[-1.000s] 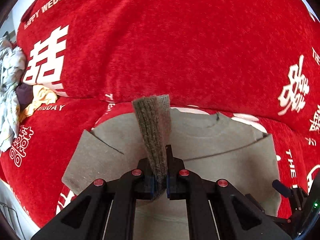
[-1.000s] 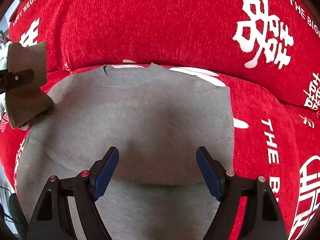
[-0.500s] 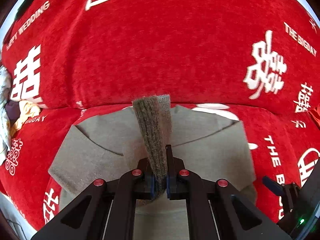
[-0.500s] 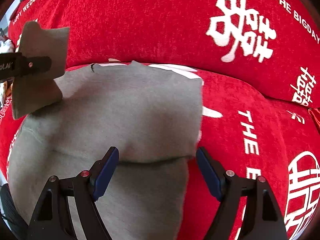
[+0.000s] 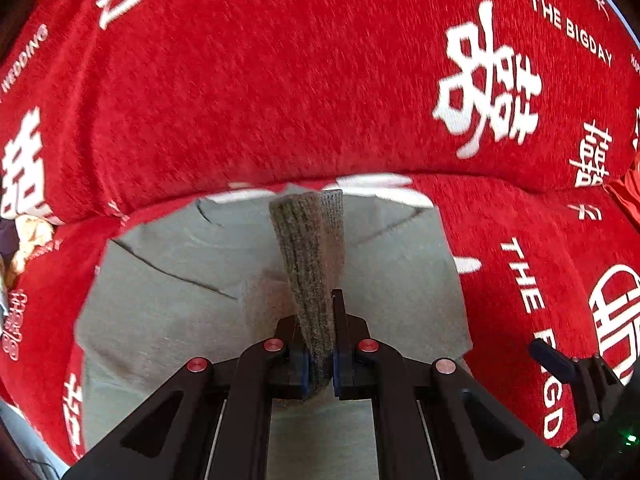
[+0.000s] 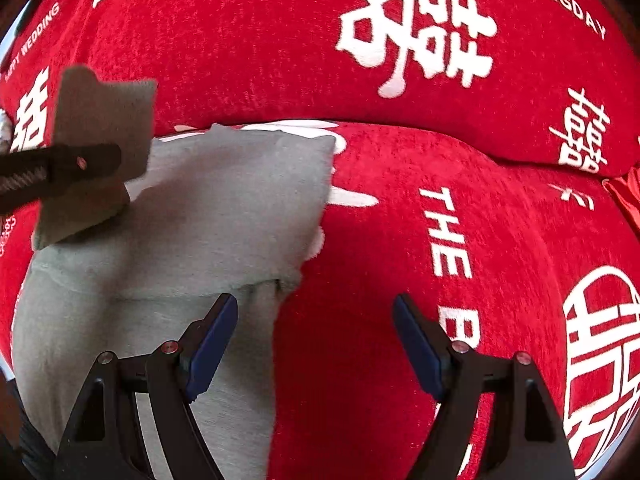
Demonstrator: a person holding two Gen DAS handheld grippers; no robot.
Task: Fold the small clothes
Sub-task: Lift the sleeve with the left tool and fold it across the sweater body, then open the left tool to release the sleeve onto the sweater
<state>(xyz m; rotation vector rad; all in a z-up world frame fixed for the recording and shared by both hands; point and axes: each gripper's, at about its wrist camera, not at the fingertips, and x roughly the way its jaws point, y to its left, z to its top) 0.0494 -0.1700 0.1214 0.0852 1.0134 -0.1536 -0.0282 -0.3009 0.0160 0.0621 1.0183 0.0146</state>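
**Mia:** Left gripper (image 5: pixel 320 360) is squeezed tight on a grey sleeve cuff (image 5: pixel 312 260). See the ribbed bit sticking up between the two black fingers?

**Ben:** Yes. The cuff stands up from the jaws and leans a little. What is under it?

**Mia:** A grey top (image 5: pixel 168 312). It lies flat on a red blanket (image 5: pixel 280 80). The sleeve is lifted over the middle of the top.

**Ben:** What about the other one?

**Mia:** That is the right gripper (image 6: pixel 316 344). Its jaws are wide apart, and nothing is between its blue pads (image 6: pixel 212 340).

**Ben:** Where is it?

**Mia:** Above the right edge of the top. One pad is over the grey cloth. The other pad is over the red blanket, beside the top.

**Ben:** From that side I can see the left gripper too, up on the left, with the cuff pinched in it.

**Mia:** Right. The top has a fold line across it, just in front of the open jaws.

**Ben:** The blanket has white signs and letters on it.

**Mia:** Yes, big white signs, and words like "THE BIGDAY" (image 5: pixel 568 24). The blanket also covers a big bump behind the top.

**Ben:** What is that at the far left?

**Mia:** A small pile of other clothes (image 5: pixel 24 240). It is blurry, so I cannot tell what they are.
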